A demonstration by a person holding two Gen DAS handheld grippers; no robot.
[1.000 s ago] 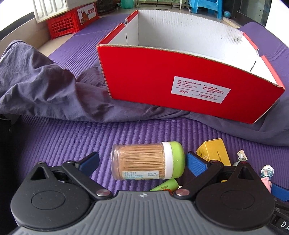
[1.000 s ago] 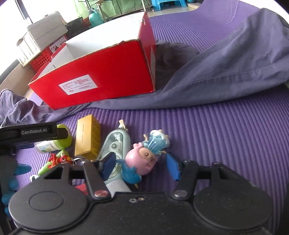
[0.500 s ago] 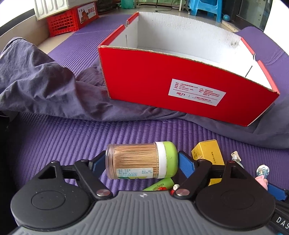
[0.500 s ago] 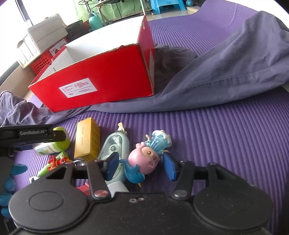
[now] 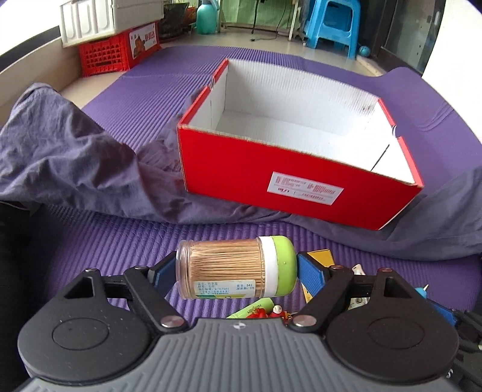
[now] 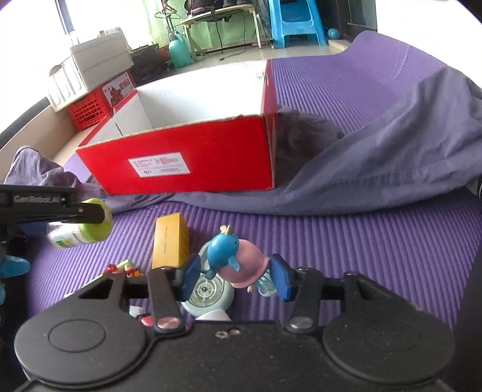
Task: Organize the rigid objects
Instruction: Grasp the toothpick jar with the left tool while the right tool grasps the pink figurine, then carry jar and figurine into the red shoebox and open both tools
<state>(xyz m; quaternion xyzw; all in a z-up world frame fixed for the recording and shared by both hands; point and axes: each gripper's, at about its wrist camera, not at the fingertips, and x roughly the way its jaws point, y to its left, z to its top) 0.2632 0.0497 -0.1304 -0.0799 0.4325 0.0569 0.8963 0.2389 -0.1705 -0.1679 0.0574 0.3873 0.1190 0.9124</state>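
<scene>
A clear toothpick jar with a green cap lies sideways between the blue pads of my left gripper, which is shut on its two ends and holds it above the purple mat. The jar also shows at the left of the right wrist view. My right gripper has a pink and blue toy figure pinched between its pads, and its jaws are still closing. The open red cardboard box with white inside walls stands just beyond both grippers, its inside bare where I can see it.
A yellow carton, a pale blue tape dispenser and a green tube with a small red toy lie on the mat. Grey-purple cloth wraps around the box. A red crate and a blue stool stand far behind.
My left gripper closed on the toothpick jar and lifted it off the mat. My right gripper narrowed onto the toy figure, which turned over and rose. The box now looks farther below.
</scene>
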